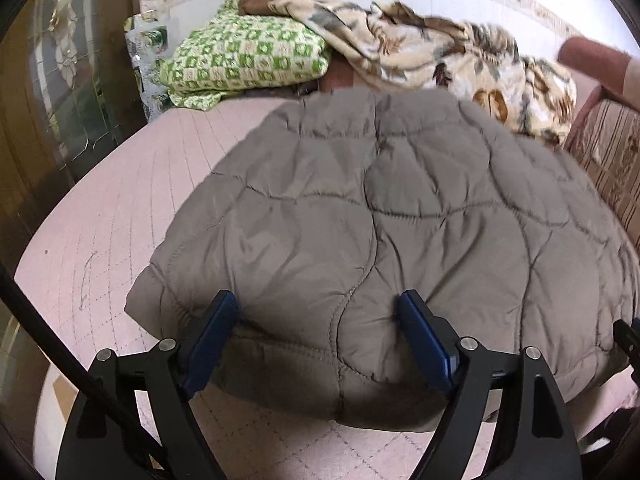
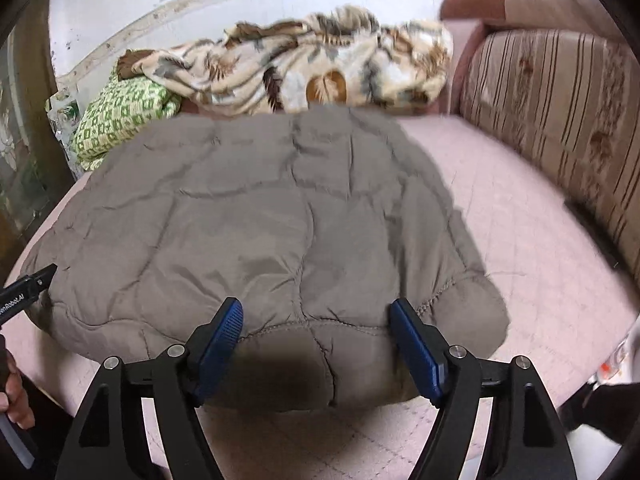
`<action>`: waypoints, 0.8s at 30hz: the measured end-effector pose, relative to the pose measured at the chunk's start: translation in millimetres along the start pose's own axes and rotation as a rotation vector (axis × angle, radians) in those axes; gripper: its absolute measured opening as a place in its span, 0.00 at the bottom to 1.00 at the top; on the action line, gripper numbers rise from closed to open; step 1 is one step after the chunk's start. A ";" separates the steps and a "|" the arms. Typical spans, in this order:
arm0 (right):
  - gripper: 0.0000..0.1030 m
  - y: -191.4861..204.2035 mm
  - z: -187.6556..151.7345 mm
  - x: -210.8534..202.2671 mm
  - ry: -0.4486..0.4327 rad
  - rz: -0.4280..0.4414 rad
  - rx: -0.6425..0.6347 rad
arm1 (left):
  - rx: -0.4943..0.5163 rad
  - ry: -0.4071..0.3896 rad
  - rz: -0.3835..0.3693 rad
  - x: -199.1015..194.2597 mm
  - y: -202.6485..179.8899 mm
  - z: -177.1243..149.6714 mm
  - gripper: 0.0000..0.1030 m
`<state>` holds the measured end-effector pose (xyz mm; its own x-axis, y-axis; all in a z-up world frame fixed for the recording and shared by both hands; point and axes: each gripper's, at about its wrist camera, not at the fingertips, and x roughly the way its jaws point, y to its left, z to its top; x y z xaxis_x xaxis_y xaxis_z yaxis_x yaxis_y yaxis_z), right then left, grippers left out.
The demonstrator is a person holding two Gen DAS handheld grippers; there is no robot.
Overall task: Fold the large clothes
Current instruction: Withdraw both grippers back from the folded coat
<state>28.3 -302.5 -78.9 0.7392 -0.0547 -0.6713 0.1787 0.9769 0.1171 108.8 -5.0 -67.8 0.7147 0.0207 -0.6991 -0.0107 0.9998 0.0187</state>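
A grey-brown quilted jacket [image 1: 380, 216] lies folded on a pink quilted bed [image 1: 108, 216]; it also shows in the right wrist view [image 2: 248, 220]. My left gripper [image 1: 318, 310] is open, its blue pads astride the jacket's near left edge, just over the fabric. My right gripper [image 2: 316, 316] is open, its pads astride the jacket's near right edge. The tip of the left gripper shows at the left of the right wrist view [image 2: 28, 284]. The tip of the right gripper shows at the right of the left wrist view [image 1: 628, 336].
A green-and-white checked blanket [image 1: 244, 60] and a beige patterned blanket [image 1: 440, 52] lie piled at the far end of the bed. A striped sofa backrest [image 2: 560, 120] runs along the right. A dark wooden cabinet [image 1: 52, 100] stands at the left.
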 end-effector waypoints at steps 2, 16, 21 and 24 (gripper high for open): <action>0.80 -2.2 -2.1 8.0 0.026 0.019 -0.009 | 0.003 0.008 -0.004 1.1 0.4 -2.4 0.81; 0.81 -7.1 -15.1 -40.7 -0.085 0.047 0.010 | -0.073 -0.080 -0.047 -35.4 25.1 -14.3 0.81; 0.81 -10.3 -24.2 -56.0 -0.100 0.052 0.010 | -0.065 -0.107 -0.047 -54.9 23.2 -18.2 0.81; 0.81 -4.9 -34.7 -67.7 -0.108 0.054 -0.019 | -0.021 -0.142 -0.065 -73.0 15.4 -25.8 0.81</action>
<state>-45.1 -296.4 -59.4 0.8132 -0.0224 -0.5815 0.1250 0.9827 0.1369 38.4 9.0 -34.9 0.8063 -0.0439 -0.5899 0.0255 0.9989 -0.0396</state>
